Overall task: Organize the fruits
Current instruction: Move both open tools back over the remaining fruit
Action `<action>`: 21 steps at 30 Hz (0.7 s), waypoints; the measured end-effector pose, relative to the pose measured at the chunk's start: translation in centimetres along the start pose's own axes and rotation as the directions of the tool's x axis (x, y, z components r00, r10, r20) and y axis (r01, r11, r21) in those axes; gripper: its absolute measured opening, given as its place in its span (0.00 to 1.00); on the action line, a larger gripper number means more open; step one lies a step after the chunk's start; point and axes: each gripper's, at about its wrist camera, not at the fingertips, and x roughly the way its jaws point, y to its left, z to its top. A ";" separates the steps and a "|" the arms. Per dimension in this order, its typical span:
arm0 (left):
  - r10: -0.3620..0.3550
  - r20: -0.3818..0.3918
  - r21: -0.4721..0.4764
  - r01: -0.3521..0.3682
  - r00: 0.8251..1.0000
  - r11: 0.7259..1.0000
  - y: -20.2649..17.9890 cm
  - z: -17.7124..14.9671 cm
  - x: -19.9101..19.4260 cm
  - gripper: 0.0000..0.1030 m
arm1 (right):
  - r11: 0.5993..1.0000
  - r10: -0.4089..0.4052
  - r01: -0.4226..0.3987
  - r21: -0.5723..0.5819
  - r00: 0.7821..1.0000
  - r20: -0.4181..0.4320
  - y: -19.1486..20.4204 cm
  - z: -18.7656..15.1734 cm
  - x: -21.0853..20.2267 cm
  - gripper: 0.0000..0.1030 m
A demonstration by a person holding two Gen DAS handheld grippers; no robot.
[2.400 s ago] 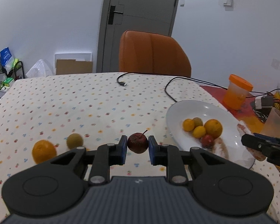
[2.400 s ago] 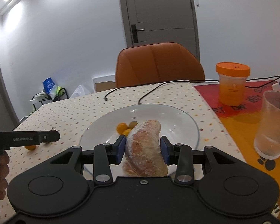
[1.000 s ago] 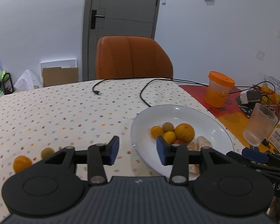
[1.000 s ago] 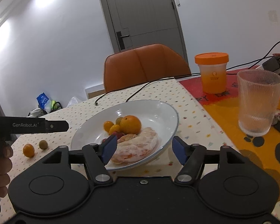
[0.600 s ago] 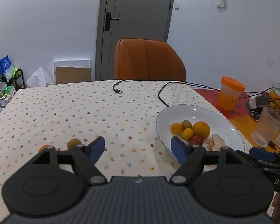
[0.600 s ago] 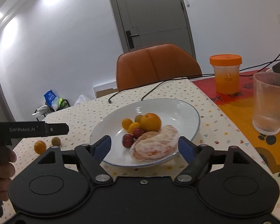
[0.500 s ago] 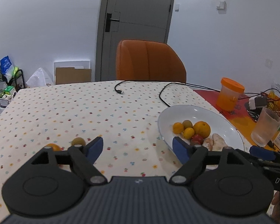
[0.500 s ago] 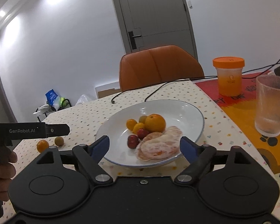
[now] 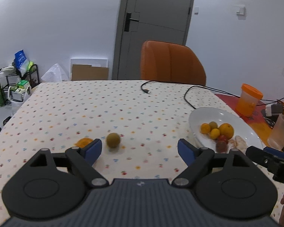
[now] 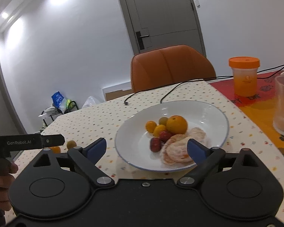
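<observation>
Fruits are lying in two groups on the dotted counter (image 9: pixel 70 113), and the gathering step is sitting between pickups, as I judge it. Starting at the left of the left wrist view, a small orange fruit (image 9: pixel 83 142) is resting at about nine o'clock from the frame centre, half hidden behind the left blue pad (image 9: pixel 93 150), and a greenish-brown round fruit (image 9: pixel 113 140) is lying just beside it, toward three o'clock of it; the two are close but not touching, as far as the blur allows. The left claw (image 9: pixel 140 150) is standing wide with nothing between its pads, and the greenish fruit is sitting beyond its left pad. Moving rightward, the white plate (image 9: pixel 202 113) is carrying two small orange fruits, a greenish one, a larger orange (image 9: pixel 226 130), two dark red fruits and peeled citrus segments. In the right wrist view the right claw (image 10: pixel 146 148) is also spread wide and empty, hovering at the plate's six o'clock rim, with the peeled segments (image 10: pixel 177 149) lying just past its pads. The next move is probably calling for the left claw to swing toward nine o'clock, centre on the greenish fruit, descend and close gently, since a round fruit may be rolling away on the cloth if nudged.
</observation>
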 end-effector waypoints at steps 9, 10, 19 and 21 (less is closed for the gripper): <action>0.054 -0.001 -0.021 -0.054 0.999 0.998 2.5 -0.2 -0.6 0.83 | 0.995 0.098 -0.097 0.035 0.995 -0.026 1.8 0.0 1.3 0.95; 0.061 -0.002 -0.025 -0.061 0.998 0.998 2.8 -0.3 -0.6 0.83 | 0.995 0.099 -0.098 0.030 0.995 -0.029 2.1 0.0 1.4 0.95; 0.105 0.005 -0.045 -0.105 0.994 0.994 4.8 -0.2 -1.0 0.83 | 0.990 0.138 -0.139 -0.001 0.989 -0.061 3.8 0.1 2.8 0.95; 0.107 0.006 -0.045 -0.107 0.994 0.993 5.0 -0.2 -1.0 0.83 | 0.989 0.147 -0.148 -0.005 0.987 -0.067 4.1 0.2 3.1 0.95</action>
